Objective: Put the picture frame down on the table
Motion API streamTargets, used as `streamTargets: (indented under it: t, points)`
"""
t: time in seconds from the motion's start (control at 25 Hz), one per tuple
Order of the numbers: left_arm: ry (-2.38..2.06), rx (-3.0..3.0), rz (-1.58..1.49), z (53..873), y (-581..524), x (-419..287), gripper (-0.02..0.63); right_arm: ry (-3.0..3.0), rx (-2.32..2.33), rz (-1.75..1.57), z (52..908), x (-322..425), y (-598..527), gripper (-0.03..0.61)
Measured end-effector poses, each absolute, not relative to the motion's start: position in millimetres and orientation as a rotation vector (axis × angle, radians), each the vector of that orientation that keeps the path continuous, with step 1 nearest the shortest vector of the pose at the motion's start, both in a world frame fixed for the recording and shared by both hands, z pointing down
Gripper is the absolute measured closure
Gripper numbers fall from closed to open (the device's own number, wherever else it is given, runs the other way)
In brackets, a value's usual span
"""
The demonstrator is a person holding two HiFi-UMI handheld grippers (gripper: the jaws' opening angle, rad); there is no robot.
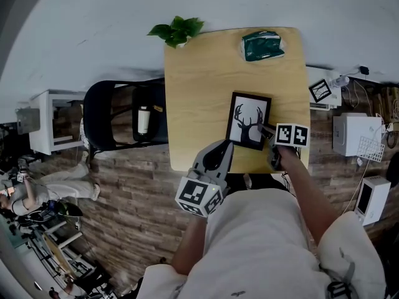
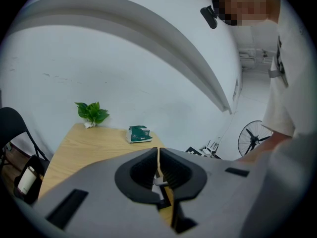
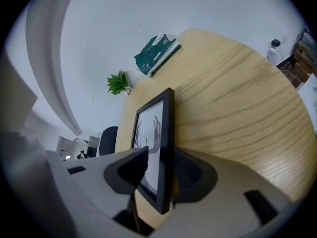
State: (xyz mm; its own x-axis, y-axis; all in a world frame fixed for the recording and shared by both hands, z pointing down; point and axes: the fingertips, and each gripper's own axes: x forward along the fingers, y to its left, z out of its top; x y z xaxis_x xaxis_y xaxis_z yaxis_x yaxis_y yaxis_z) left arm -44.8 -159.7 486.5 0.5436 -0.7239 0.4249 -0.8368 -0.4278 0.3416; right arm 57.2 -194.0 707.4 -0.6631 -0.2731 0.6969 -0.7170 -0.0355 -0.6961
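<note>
A black picture frame (image 1: 249, 120) with a deer-antler print is over the near right part of the wooden table (image 1: 199, 86). My right gripper (image 1: 267, 131) is shut on its near right corner. In the right gripper view the frame (image 3: 153, 128) stands edge-on between the jaws of that gripper (image 3: 161, 162), its picture side facing left. Whether the frame touches the tabletop is not visible. My left gripper (image 1: 225, 147) hovers at the table's near edge just left of the frame; in its own view the left gripper (image 2: 158, 157) is shut with nothing in it.
A small green plant (image 1: 177, 30) and a green packet (image 1: 262, 45) sit at the table's far edge. A black chair (image 1: 118, 114) holding a bottle (image 1: 143, 119) stands to the left. White boxes (image 1: 355, 134) line the floor on the right. A fan (image 2: 255, 138) stands off to the side.
</note>
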Motion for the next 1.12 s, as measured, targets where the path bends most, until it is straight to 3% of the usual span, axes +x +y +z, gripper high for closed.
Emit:
streamTargets:
  t: [0.24, 1.12]
  points:
    - [-1.263, 2.263, 0.294, 487.4, -161.3, -46.3, 0.598, -1.900, 1.022, 1.692, 709.0, 55.7, -193.5, 0.380]
    - [-1.263, 2.277, 0.284, 486.2, -160.9, -47.6, 0.598, -1.883, 1.034, 1.507, 709.5, 57.0, -192.6, 0.350]
